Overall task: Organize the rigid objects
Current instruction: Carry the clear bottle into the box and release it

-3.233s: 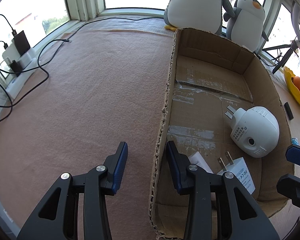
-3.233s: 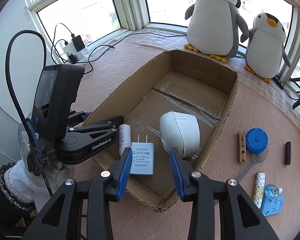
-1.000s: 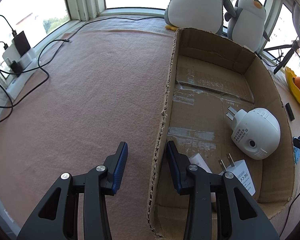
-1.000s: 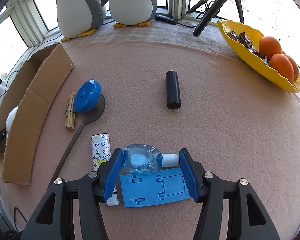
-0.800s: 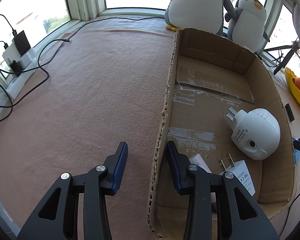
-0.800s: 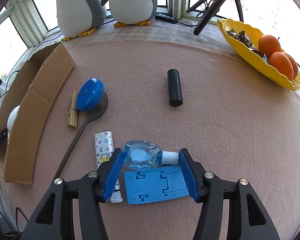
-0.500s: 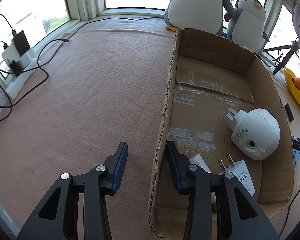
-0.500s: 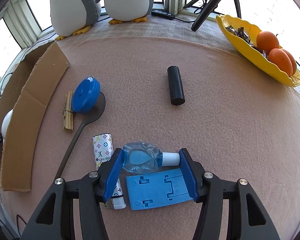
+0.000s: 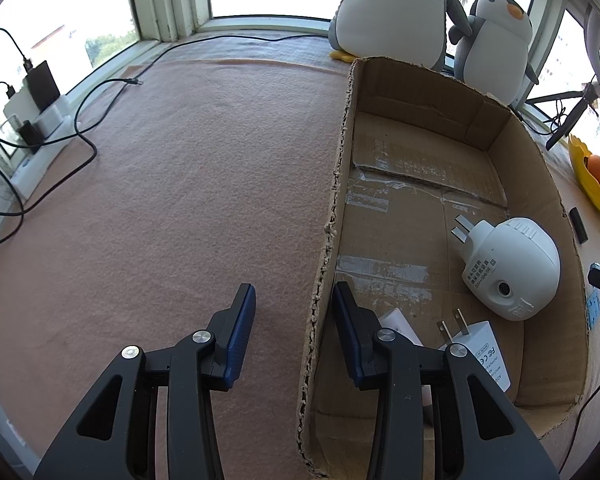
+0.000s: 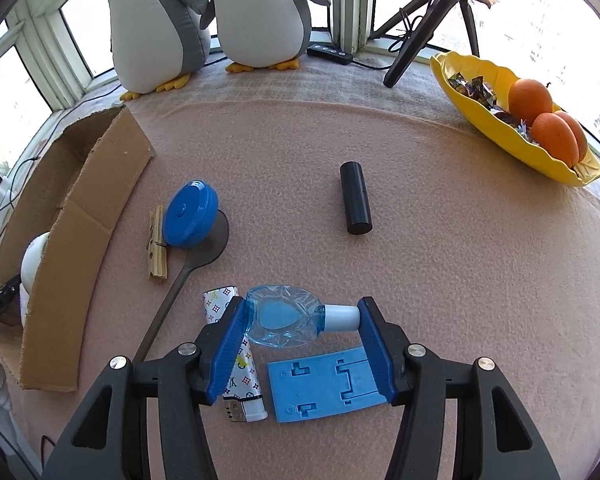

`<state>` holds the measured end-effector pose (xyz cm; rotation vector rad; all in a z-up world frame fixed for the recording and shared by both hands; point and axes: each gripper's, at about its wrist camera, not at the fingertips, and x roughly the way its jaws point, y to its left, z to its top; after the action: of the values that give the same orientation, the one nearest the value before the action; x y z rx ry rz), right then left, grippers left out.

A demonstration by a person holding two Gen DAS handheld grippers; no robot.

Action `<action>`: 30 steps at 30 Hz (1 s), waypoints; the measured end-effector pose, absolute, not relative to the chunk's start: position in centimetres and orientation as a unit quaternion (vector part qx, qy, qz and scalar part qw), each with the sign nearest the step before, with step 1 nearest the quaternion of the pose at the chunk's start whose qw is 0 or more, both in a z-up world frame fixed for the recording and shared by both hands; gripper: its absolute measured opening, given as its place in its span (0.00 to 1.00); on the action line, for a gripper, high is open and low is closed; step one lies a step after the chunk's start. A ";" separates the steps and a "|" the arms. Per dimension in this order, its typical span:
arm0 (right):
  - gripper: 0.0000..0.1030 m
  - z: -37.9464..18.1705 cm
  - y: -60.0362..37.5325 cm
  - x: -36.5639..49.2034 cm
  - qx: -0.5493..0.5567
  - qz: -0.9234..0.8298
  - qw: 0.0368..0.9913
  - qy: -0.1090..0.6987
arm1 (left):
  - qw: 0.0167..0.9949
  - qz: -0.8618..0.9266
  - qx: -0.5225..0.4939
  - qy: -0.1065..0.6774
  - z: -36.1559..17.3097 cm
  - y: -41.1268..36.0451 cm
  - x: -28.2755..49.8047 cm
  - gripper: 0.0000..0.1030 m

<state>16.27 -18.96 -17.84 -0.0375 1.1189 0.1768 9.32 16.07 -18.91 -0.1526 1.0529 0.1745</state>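
The right gripper clamps a clear blue plastic bottle end to end, one pad on its faceted base, the other on its white cap, above a flat blue plastic plate and a patterned lighter on the pink felt. The left gripper, at its narrowest though a gap shows, straddles the ragged wall of the cardboard box, which holds a rounded white plug-in device and a white charger.

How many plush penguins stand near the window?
2. The larger penguin stands left of the smaller penguin in the right wrist view, both behind the cardboard box. No other shows, though one may be hidden.
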 end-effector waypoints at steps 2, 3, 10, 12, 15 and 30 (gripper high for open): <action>0.51 -16.9 -18.5 16.1 -0.018 0.091 0.848 0.522 | 0.858 0.083 -0.072 0.501 -18.9 16.0 9.3 0.37; 0.51 -16.4 -18.2 16.0 -0.018 0.097 0.850 0.517 | 0.858 0.083 -0.072 0.501 -18.9 16.1 9.3 0.37; 0.51 -12.8 -14.2 14.4 -0.027 0.154 0.861 0.483 | 0.859 0.084 -0.073 0.500 -18.8 16.0 9.4 0.37; 0.51 -12.0 -12.7 13.9 -0.029 0.173 0.862 0.476 | 0.859 0.084 -0.074 0.500 -18.8 16.0 9.4 0.37; 0.51 -11.1 -10.6 13.0 -0.030 0.200 0.861 0.467 | 0.859 0.083 -0.075 0.499 -18.8 16.1 9.4 0.37; 0.51 -12.3 -1.3 10.0 -0.075 0.279 0.834 0.470 | 0.859 0.083 -0.075 0.499 -18.9 16.1 9.4 0.37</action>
<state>9.95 -1.33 -12.34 -0.1593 0.9954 0.5920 9.35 16.07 -18.86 -0.1570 1.0473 0.1739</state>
